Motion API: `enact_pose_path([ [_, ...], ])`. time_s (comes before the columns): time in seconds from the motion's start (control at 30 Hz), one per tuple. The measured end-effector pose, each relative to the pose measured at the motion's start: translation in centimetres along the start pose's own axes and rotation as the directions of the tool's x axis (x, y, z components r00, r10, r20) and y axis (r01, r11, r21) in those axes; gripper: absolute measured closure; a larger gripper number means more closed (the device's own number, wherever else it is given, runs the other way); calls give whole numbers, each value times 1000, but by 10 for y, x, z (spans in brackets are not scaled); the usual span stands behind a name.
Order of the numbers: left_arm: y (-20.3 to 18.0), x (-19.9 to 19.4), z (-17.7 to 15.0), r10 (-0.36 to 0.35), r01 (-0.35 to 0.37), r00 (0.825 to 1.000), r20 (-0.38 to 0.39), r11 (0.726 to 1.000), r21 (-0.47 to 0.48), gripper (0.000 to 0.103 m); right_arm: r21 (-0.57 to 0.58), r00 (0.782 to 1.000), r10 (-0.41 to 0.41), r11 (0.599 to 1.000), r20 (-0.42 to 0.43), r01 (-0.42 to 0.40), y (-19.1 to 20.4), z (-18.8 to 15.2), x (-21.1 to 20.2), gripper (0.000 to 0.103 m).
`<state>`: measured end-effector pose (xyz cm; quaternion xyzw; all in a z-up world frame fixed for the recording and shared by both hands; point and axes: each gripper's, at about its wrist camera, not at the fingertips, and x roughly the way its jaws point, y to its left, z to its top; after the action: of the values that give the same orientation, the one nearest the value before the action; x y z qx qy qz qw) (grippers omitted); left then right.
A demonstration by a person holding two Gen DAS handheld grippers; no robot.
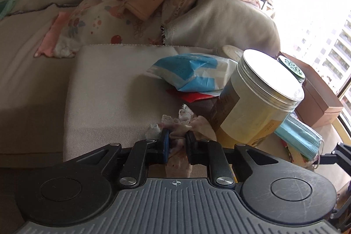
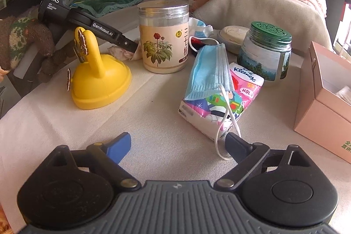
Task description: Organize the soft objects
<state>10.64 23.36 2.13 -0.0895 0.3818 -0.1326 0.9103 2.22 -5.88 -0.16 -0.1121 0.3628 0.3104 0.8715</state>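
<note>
The left gripper [image 1: 177,139] fingers are clenched on a lace-edged cloth [image 1: 175,122], probably thin, limp and light. The right gripper [image 2: 177,146] is released; hold the mask [image 2: 208,71] by its folded edge.

Your left wrist view: low, close behind the tall jar [image 1: 258,98], facing the sofa | your right wrist view: farther back, angled down over the bench [image 2: 164,146] | both share jar [image 2: 165,38], blue mask [image 2: 208,67].
</note>
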Motion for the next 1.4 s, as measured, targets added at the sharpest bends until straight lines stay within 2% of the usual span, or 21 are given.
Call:
enact_pose_path([
  [0.13,7,-26,-11,22,-18,997,76,998,-57,92,-7,1000,10,1000,-22,-11,0,2,0,4],
  [0.2,8,-40,-17,44,-38,994,99,997,-62,92,4,1000,11,1000,-22,-11,-2,4,-7,18],
  [0.33,14,-61,-28,72,-60,988,136,994,-90,93,-29,997,32,999,70,-30,5,12,-33,22],
  [0.43,18,-69,-34,76,-60,985,153,992,-108,93,-109,989,81,992,120,-68,23,30,-45,22],
  [0.5,21,-72,-38,69,-50,984,163,992,-118,93,-159,985,107,984,135,-85,37,42,-45,26],
  [0.53,22,-72,-39,65,-45,984,165,992,-122,94,-178,983,125,979,134,-100,43,48,-42,28],
  [0.6,23,-72,-41,59,-37,985,165,991,-129,94,-216,980,151,969,126,-122,57,60,-33,41],
  [0.67,23,-69,-41,41,-19,985,166,991,-132,94,-255,980,161,959,115,-128,71,71,-21,49],
  [0.8,15,-76,-39,-8,25,977,212,997,-77,94,-281,984,156,951,91,-125,87,80,-5,53],
  [0.87,12,-82,-32,9,6,974,226,998,-64,93,-274,984,160,952,78,-134,89,76,-4,53],
  [0.93,13,-90,-27,28,-9,964,265,997,-75,92,-261,985,164,955,59,-143,87,70,-7,53],
  [1.03,18,-97,-24,-24,46,950,310,997,-65,92,-234,987,158,961,27,-147,81,56,-9,53],
  [1.07,19,-97,-24,-28,50,952,306,997,-66,91,-222,987,161,963,15,-154,79,52,-9,53],
  [1.13,21,-94,-23,-30,52,966,258,996,-77,91,-190,987,163,968,-12,-163,74,38,-10,52],
  [1.23,21,-77,-28,-38,44,996,83,996,-73,90,-151,987,152,976,-44,-157,67,25,-6,52],
  [1.33,10,-64,-42,66,-65,997,-42,997,35,90,-129,987,155,979,-34,-158,63,15,-6,48],
  [1.4,1,-61,-47,135,-126,989,-64,984,128,88,-128,987,158,979,-25,-160,62,11,-8,47],
])
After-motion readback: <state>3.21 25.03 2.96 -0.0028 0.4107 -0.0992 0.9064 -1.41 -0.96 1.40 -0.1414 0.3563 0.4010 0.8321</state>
